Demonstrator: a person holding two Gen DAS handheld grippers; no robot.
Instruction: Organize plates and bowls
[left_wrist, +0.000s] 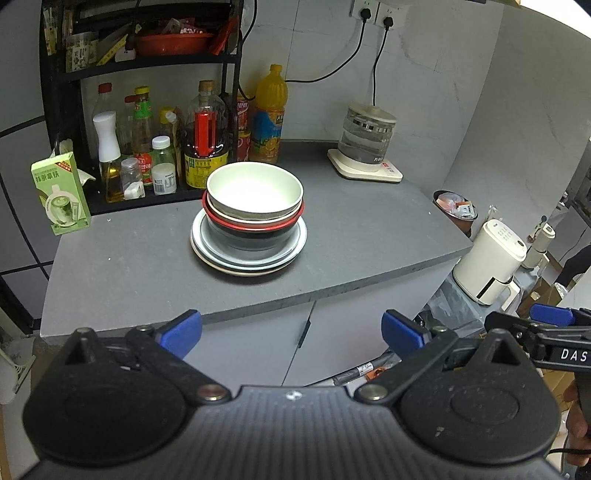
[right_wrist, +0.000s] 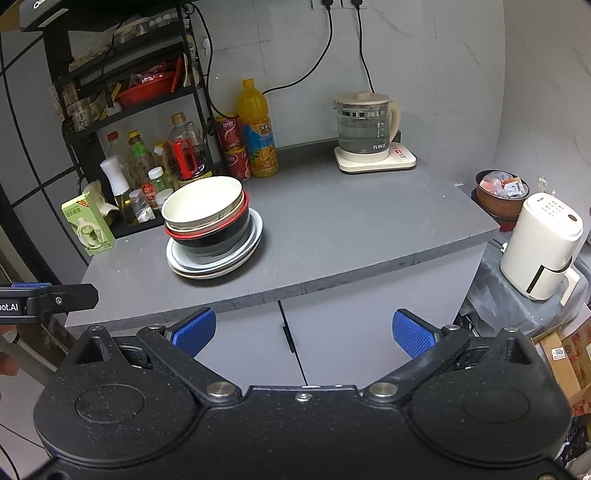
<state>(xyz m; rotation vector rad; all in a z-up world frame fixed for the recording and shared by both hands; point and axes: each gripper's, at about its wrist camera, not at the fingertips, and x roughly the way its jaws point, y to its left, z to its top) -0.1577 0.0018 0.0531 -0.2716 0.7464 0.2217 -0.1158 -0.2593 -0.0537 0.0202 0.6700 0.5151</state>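
Note:
One stack of dishes stands on the grey counter (left_wrist: 147, 266). A cream bowl (left_wrist: 255, 190) sits on top, nested in a black bowl with a red rim (left_wrist: 251, 236), and both rest on pale plates (left_wrist: 207, 247). The same stack appears in the right wrist view: cream bowl (right_wrist: 201, 201), black bowl (right_wrist: 218, 240), plates (right_wrist: 255, 232). My left gripper (left_wrist: 291, 332) hangs open in front of the counter edge, well short of the stack, with nothing between its blue pads. My right gripper (right_wrist: 303, 330) is open too, over the cabinet doors, empty.
A black rack (left_wrist: 147, 70) of bottles fills the back left, with an orange juice bottle (left_wrist: 269, 110) and red cans beside it. A green carton (left_wrist: 61, 194) stands at the left. A glass kettle (left_wrist: 367, 136) sits back right. A white appliance (right_wrist: 541, 243) and bin stand off the counter's right edge.

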